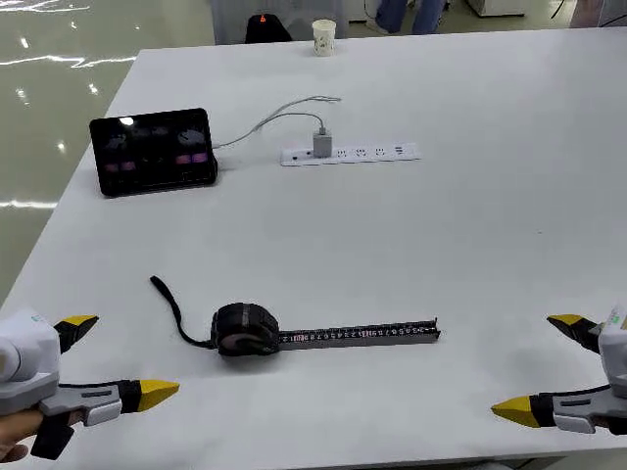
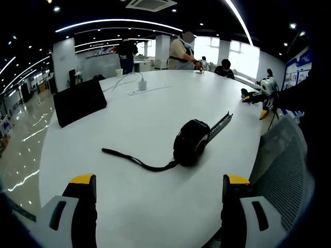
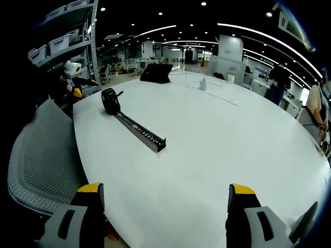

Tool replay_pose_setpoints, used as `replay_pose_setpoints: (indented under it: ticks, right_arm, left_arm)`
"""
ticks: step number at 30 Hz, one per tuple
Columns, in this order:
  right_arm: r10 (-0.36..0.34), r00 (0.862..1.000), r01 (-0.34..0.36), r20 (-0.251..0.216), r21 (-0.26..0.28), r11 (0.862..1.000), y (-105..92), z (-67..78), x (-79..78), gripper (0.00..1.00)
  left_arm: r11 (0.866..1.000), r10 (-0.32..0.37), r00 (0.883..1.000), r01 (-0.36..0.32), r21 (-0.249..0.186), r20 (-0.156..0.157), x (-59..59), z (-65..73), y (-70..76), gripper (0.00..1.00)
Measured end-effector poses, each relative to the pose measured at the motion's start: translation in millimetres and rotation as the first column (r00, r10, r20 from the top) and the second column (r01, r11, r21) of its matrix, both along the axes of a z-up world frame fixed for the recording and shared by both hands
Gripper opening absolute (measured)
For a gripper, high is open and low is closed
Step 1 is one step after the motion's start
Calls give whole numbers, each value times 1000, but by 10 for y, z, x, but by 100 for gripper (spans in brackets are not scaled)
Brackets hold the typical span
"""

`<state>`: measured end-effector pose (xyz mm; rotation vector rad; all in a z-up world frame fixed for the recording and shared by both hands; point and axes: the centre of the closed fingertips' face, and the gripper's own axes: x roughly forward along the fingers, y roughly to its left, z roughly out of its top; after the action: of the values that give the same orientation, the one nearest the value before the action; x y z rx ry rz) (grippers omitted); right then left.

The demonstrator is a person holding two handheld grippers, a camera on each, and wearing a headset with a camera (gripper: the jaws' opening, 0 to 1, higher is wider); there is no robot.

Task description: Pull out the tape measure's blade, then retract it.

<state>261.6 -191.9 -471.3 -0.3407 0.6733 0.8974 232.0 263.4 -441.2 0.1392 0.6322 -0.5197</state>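
A black tape measure (image 1: pixel 245 330) lies on the white table (image 1: pixel 392 225), its dark blade (image 1: pixel 361 335) drawn out to the right and its black wrist strap (image 1: pixel 170 305) trailing left. The left gripper view has the tape measure (image 2: pixel 191 141) ahead with the blade (image 2: pixel 220 124) pointing away. From the right gripper view the blade (image 3: pixel 140 132) runs toward me from the case (image 3: pixel 109 100). My left gripper (image 1: pixel 125 360) hovers open at the table's near left. At the near right my right gripper (image 1: pixel 549 367) is open too. Neither touches the tape.
A black tablet-like display (image 1: pixel 154 151) stands at the back left. A white power strip (image 1: pixel 351 154) with a plugged charger and cable lies mid-back. A paper cup (image 1: pixel 323 36) sits at the far edge. A mesh chair (image 3: pixel 36 160) is near the table's front edge. People stand beyond the table.
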Motion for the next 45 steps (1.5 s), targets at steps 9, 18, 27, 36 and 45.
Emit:
replay_pose_setpoints:
  ticks: [9, 18, 27, 36, 45]
  right_arm:
    - [2, 1000, -2, -5, -8, 1000, -36, -1, -6, 99]
    - [0, 1000, 0, -14, -7, 1000, -41, 8, 8, 99]
    - [9, 1000, -9, -21, 9, 1000, 38, 71, 97, 99]
    - [75, 997, -76, -25, -64, 995, 83, 1, 178, 99]
    - [149, 989, -149, -15, -97, 984, 193, 40, 321, 99]
  left_arm:
    - [999, 4, 1000, -5, 35, 27, 49, 32, -13, 99]
    - [1000, 6, 999, -6, 23, 31, 80, 68, -141, 99]
    - [1000, 2, 999, -3, 19, 33, 52, 65, -363, 99]
    - [1000, -14, 999, 14, 15, 34, 94, 61, -602, 99]
    - [1000, 1, 1000, -1, 2, 21, 177, 107, -752, 99]
